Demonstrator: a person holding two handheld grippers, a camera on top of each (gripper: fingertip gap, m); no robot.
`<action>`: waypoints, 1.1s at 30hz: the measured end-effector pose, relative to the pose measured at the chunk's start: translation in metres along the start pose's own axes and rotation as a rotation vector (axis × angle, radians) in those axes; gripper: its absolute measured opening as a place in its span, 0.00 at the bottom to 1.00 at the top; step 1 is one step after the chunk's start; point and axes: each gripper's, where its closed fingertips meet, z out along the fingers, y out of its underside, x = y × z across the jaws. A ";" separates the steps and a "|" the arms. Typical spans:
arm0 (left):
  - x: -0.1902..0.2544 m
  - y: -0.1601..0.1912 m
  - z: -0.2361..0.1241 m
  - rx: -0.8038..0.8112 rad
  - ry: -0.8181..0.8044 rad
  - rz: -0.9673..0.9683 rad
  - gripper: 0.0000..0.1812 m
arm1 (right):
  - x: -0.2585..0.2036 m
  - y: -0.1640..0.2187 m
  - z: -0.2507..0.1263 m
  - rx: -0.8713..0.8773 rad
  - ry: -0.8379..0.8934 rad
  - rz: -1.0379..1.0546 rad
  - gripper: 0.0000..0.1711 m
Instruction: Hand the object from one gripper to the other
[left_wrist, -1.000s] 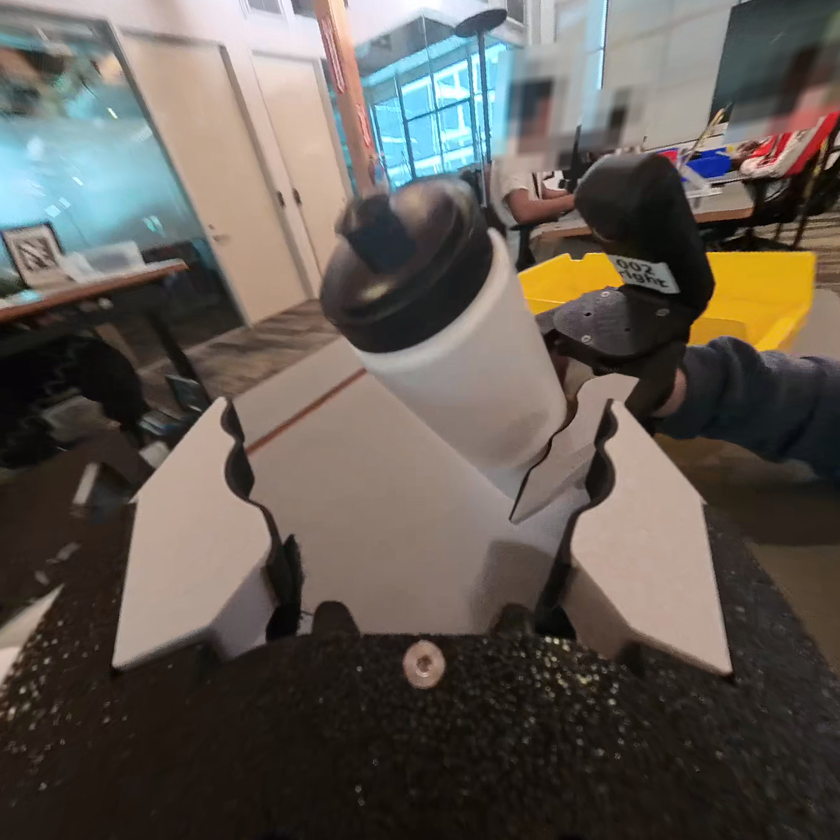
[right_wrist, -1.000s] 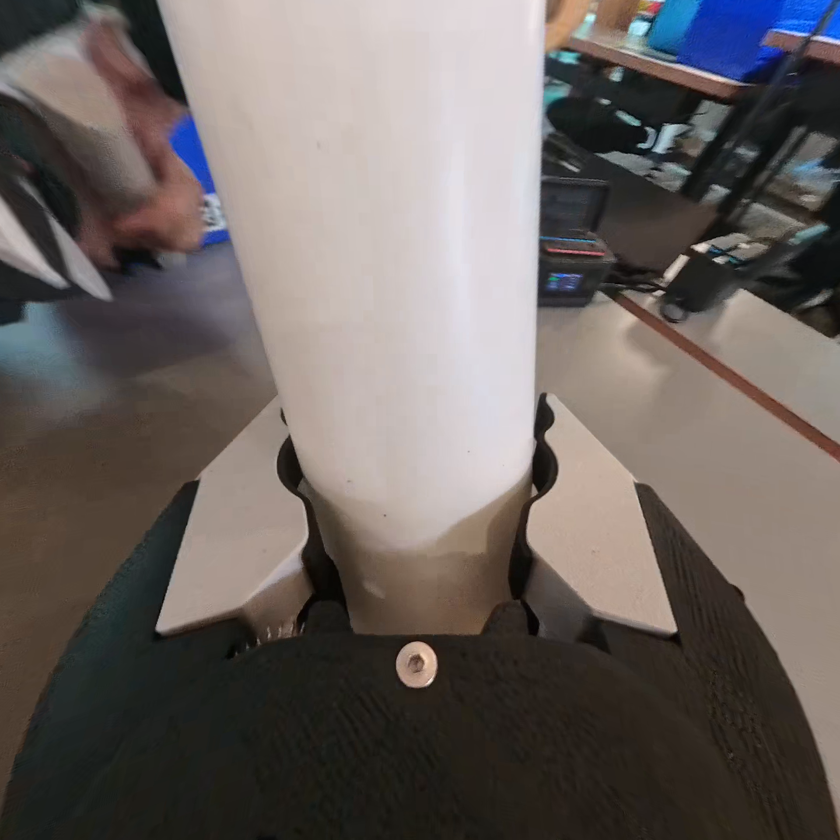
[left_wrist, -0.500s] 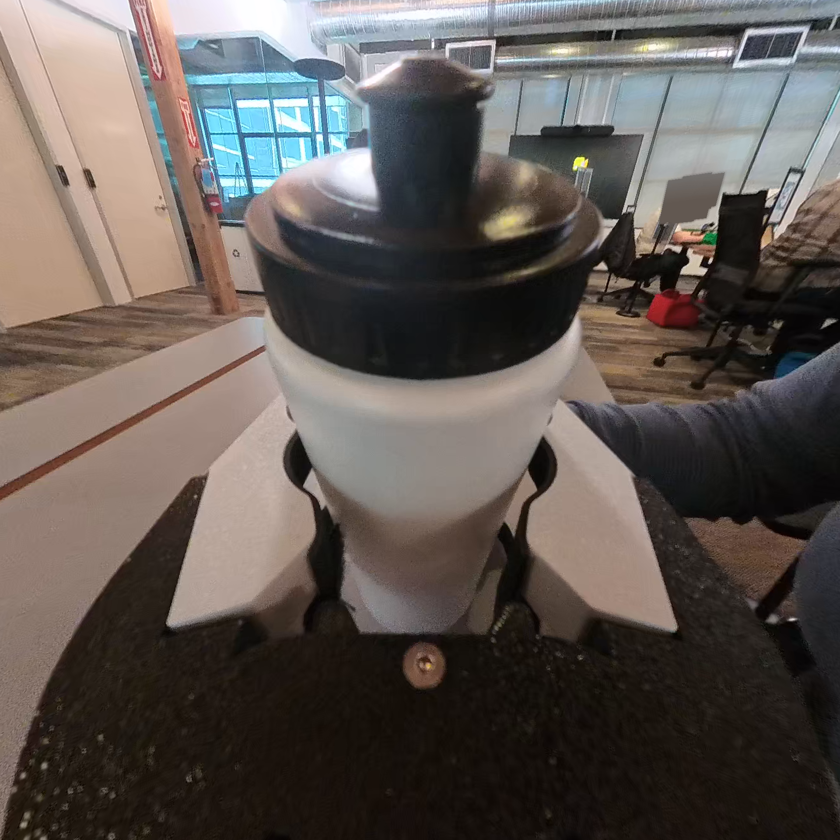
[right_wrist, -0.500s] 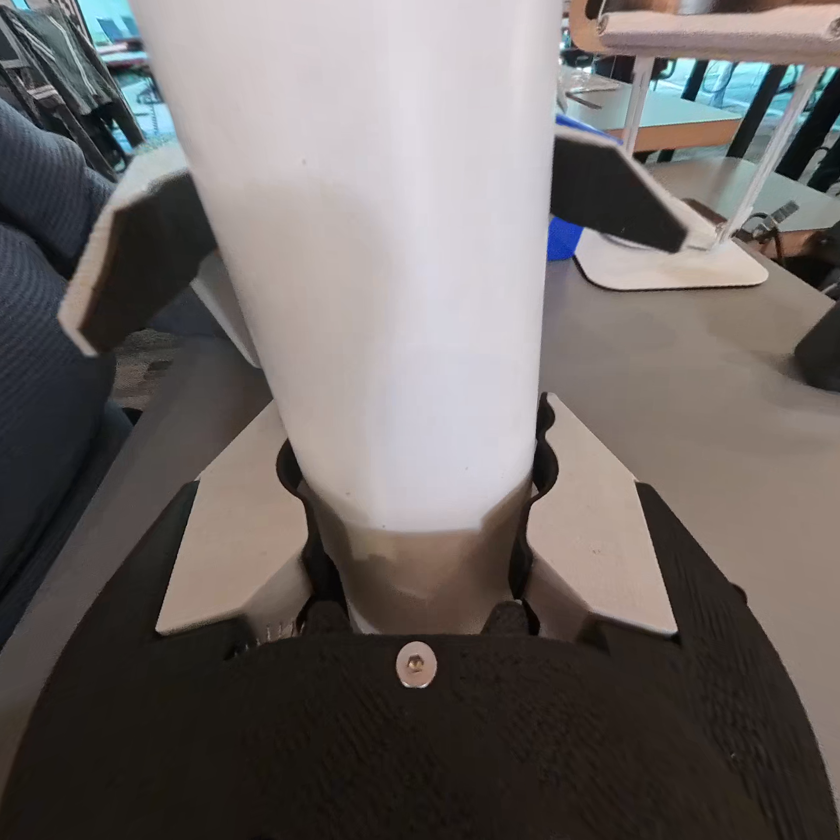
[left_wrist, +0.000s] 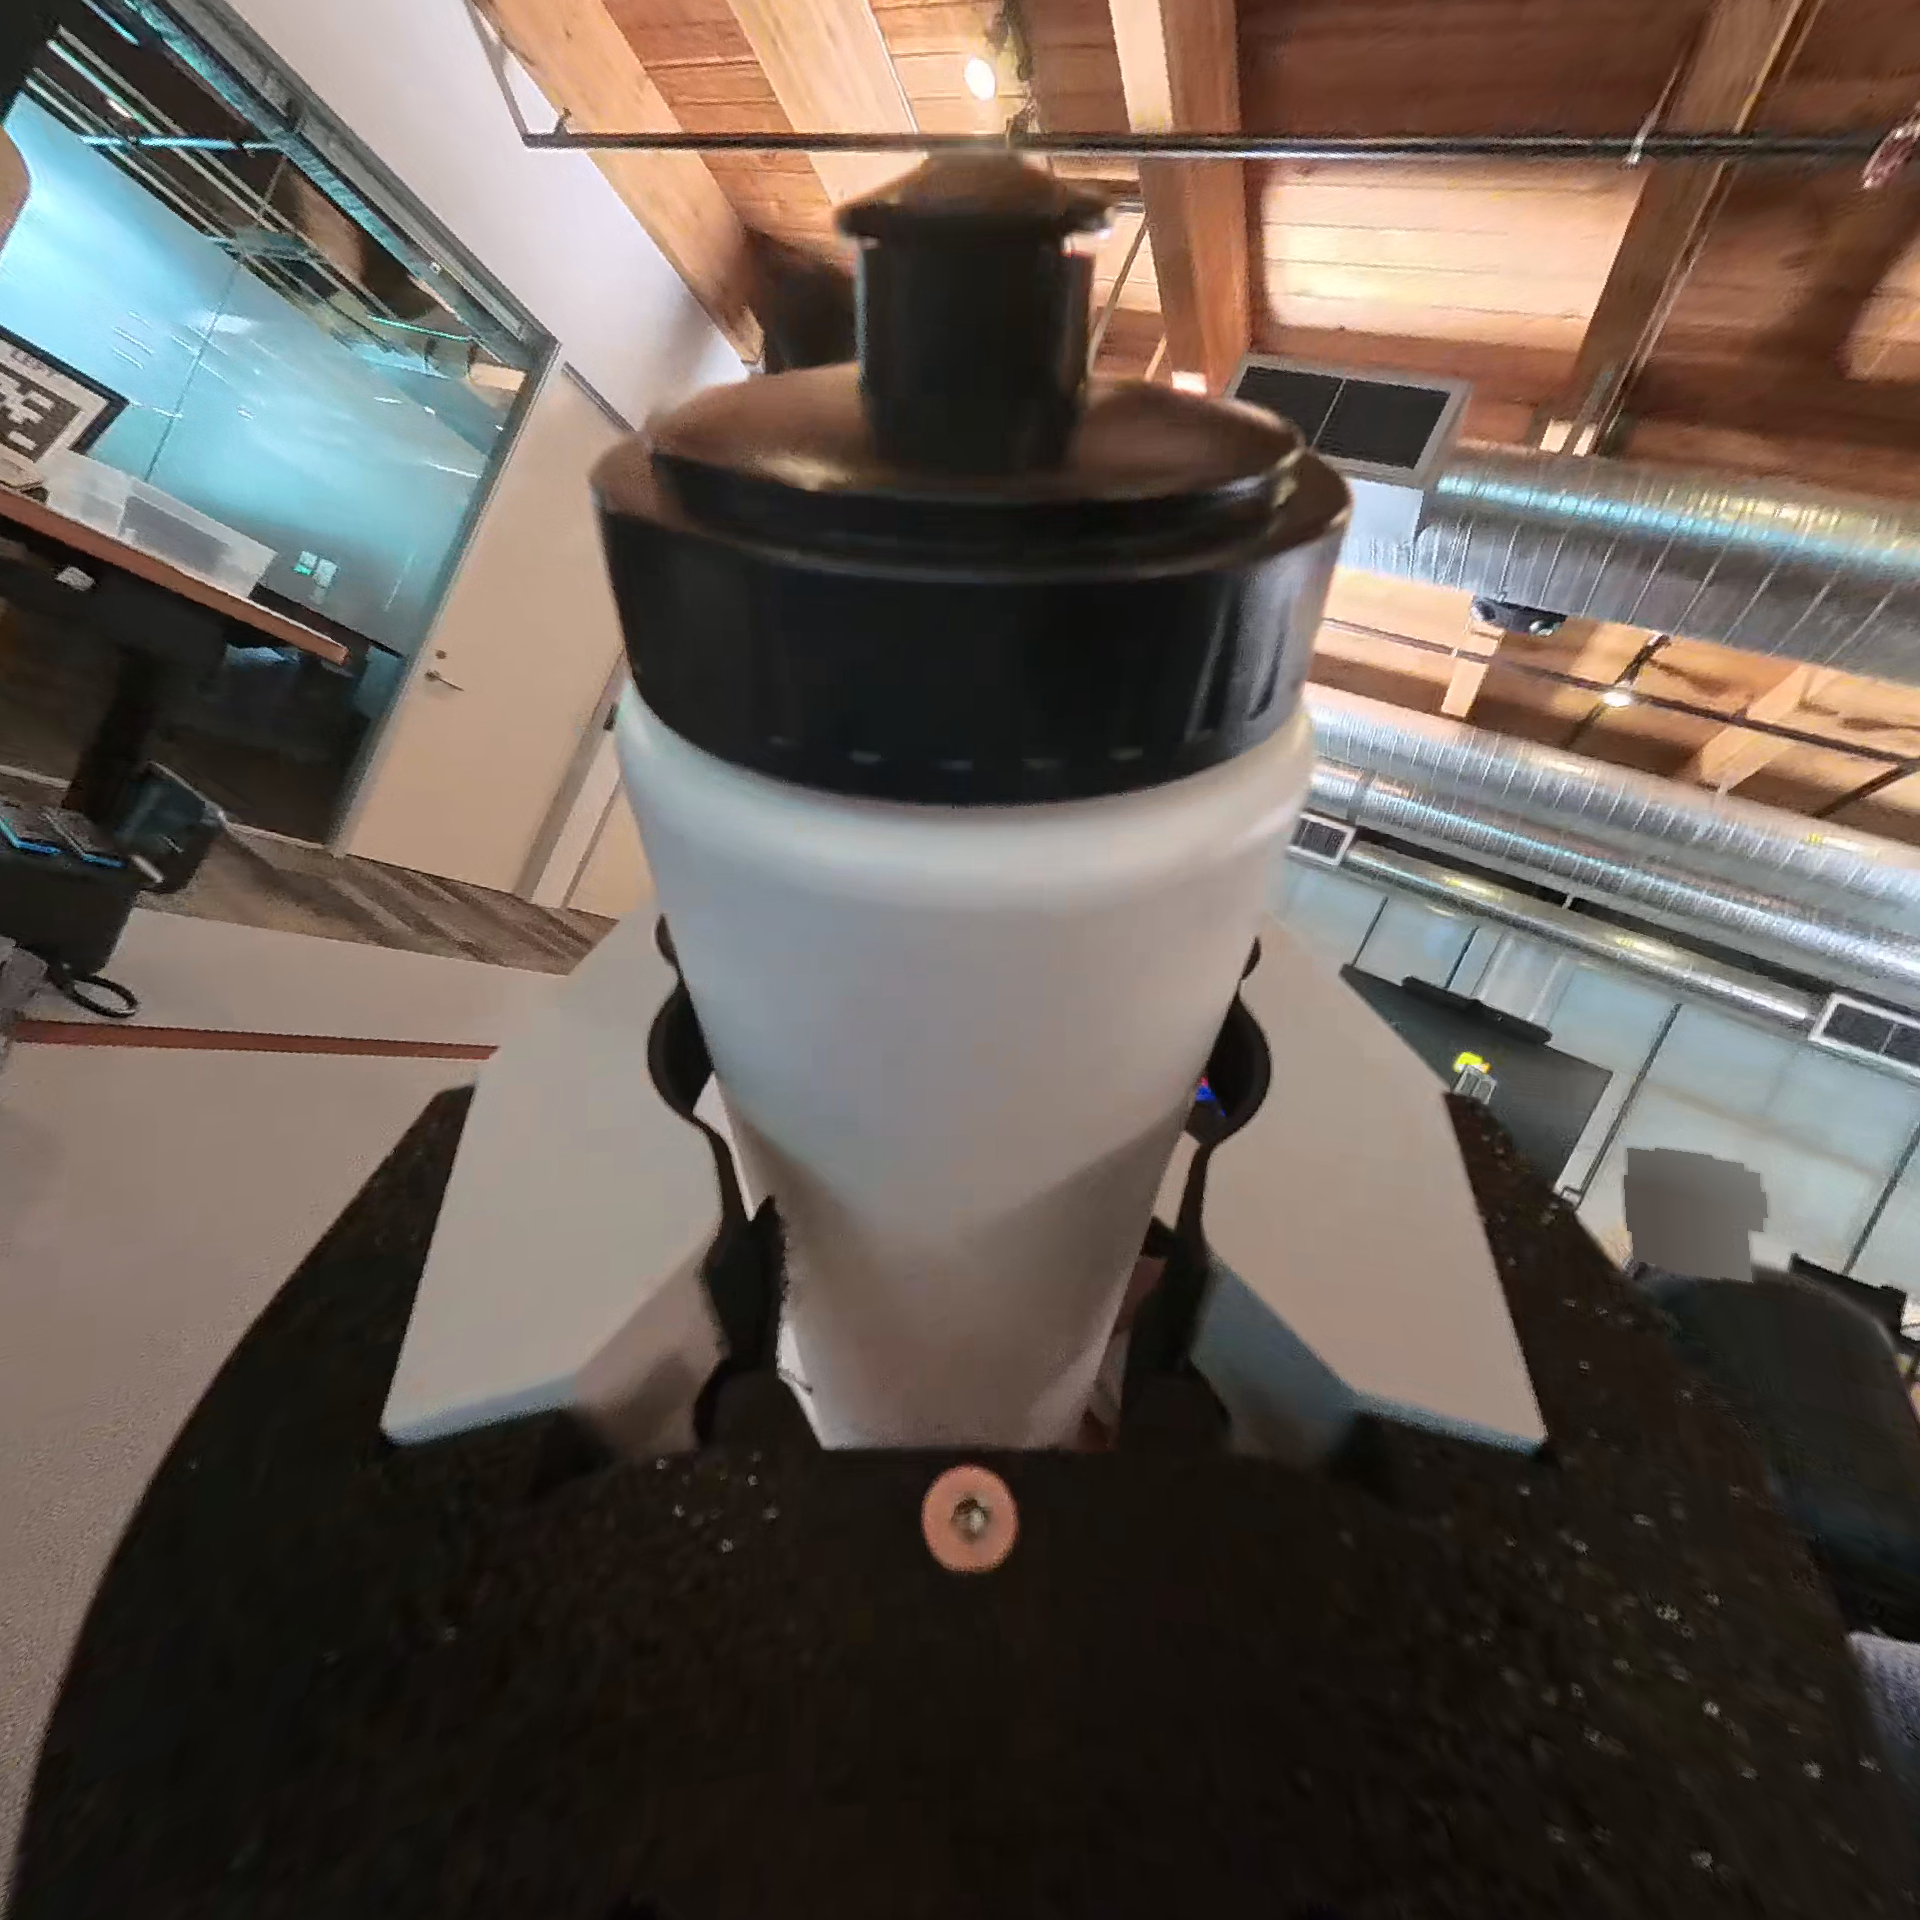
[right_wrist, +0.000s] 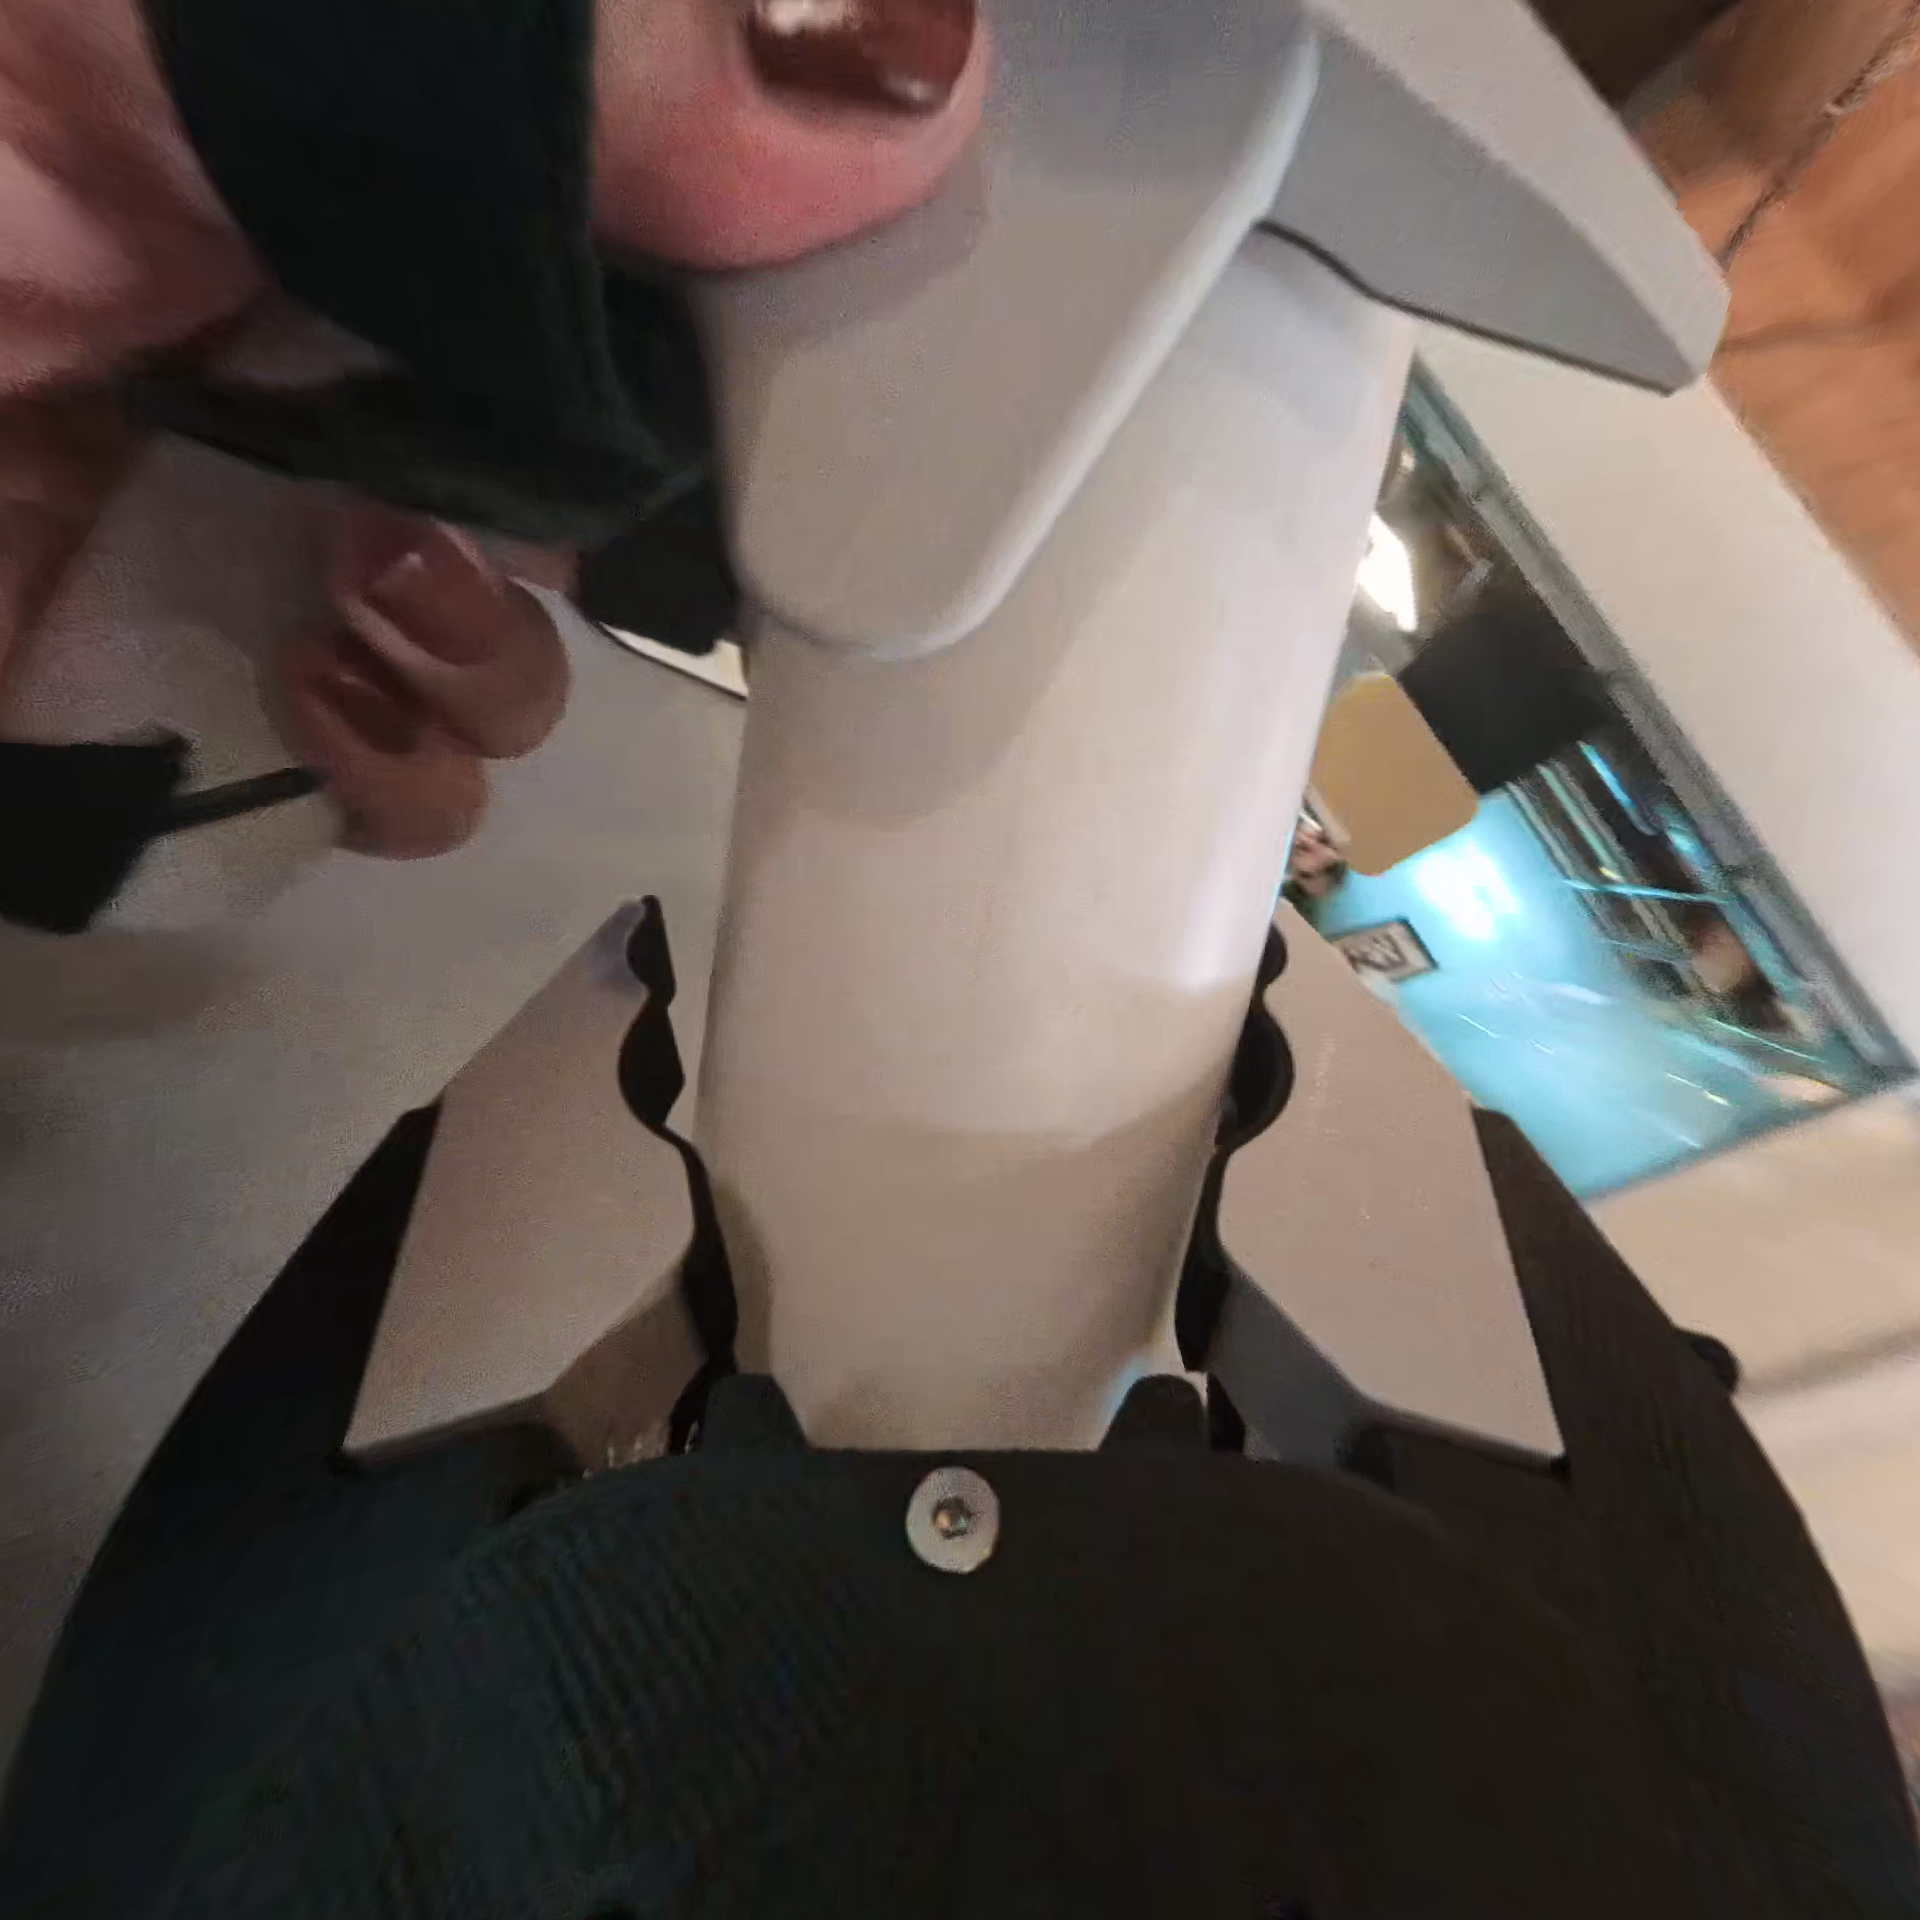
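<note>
Two hand-held grippers hold one bottle at this moment, each pinching a different part of it; in the left wrist view the left hand-held gripper (left_wrist: 961, 1164) has its pale fingers (left_wrist: 582, 1195) pressed against the white body of the bottle (left_wrist: 956, 997) just below the black screw cap (left_wrist: 966, 634), and the bottle points up toward a wooden ceiling with silver ducts (left_wrist: 1621, 582), well clear of the grey bench (left_wrist: 208, 1122) seen at lower left; in the right wrist view the right hand-held gripper (right_wrist: 961, 1132) is closed on the lower part of the same bottle (right_wrist: 987, 987), its dark wavy pads touching both sides, while farther along a pale finger of the other gripper (right_wrist: 935, 364) lies against the body and a person's hand (right_wrist: 416, 675) works its trigger at left. The handover looks about midway by my reading, since neither side has let go. The bottle is probably light, and a smooth plastic wall like this may flex and slip under a hard squeeze; the straight part under the cap, where the shoulder and cap rim would stop it sliding through, seems the safer place to grip, and the tapering lower end the riskier one.
</note>
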 end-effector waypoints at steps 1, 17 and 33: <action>-0.001 0.002 0.000 -0.012 0.004 0.011 0.54 | 0.001 0.002 0.000 -0.019 -0.007 0.017 0.62; -0.120 0.025 -0.021 -0.322 -0.531 0.806 0.70 | 0.176 0.064 -0.113 -0.457 0.302 0.402 0.58; -0.147 0.038 -0.028 -0.435 -0.609 0.733 0.68 | 0.139 0.293 -0.274 -1.387 0.139 0.737 0.50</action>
